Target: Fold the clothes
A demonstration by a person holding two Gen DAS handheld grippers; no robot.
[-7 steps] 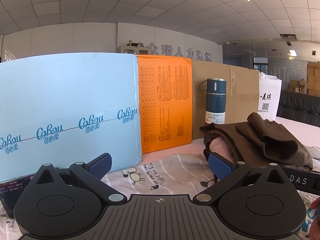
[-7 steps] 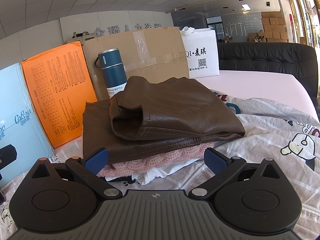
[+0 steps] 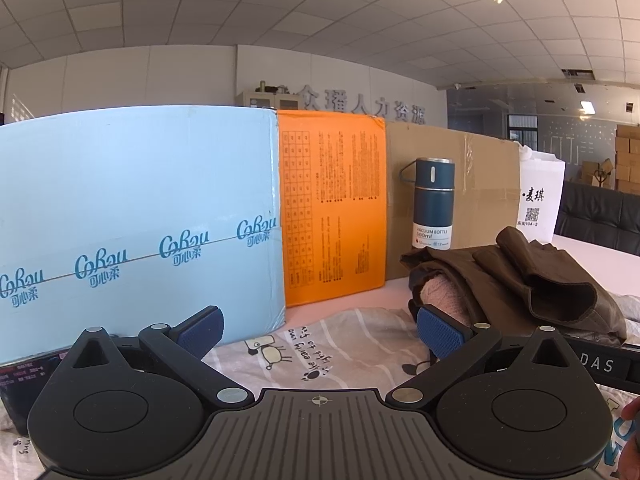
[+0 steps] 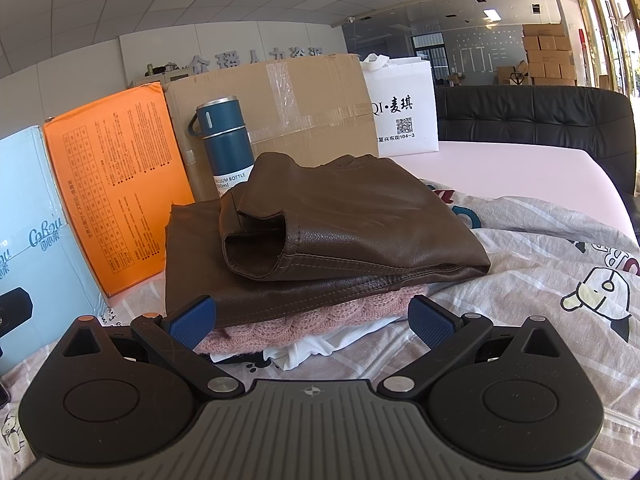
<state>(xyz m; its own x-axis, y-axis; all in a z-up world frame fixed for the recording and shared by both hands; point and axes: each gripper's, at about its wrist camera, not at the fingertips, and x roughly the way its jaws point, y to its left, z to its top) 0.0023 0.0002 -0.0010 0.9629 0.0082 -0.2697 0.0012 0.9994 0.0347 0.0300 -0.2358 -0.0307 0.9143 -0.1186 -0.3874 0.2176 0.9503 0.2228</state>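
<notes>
A folded brown leather jacket (image 4: pixel 340 232) lies on top of a stack, over a pink knit sweater (image 4: pixel 304 316) and a white garment (image 4: pixel 320 346). The stack rests on a cartoon-print sheet (image 4: pixel 540 288). My right gripper (image 4: pixel 312 322) is open and empty, just in front of the stack's near edge. In the left wrist view the same jacket (image 3: pixel 520 280) and pink sweater (image 3: pixel 440 292) sit at the right. My left gripper (image 3: pixel 320 332) is open and empty over the sheet (image 3: pixel 320 344), left of the stack.
A light blue box (image 3: pixel 132 216), an orange box (image 3: pixel 332 208) and a cardboard box (image 3: pixel 472 184) stand along the back. A blue vacuum bottle (image 4: pixel 224 144) stands behind the stack. A white paper bag (image 4: pixel 404 116) and a black sofa (image 4: pixel 532 116) are at the right.
</notes>
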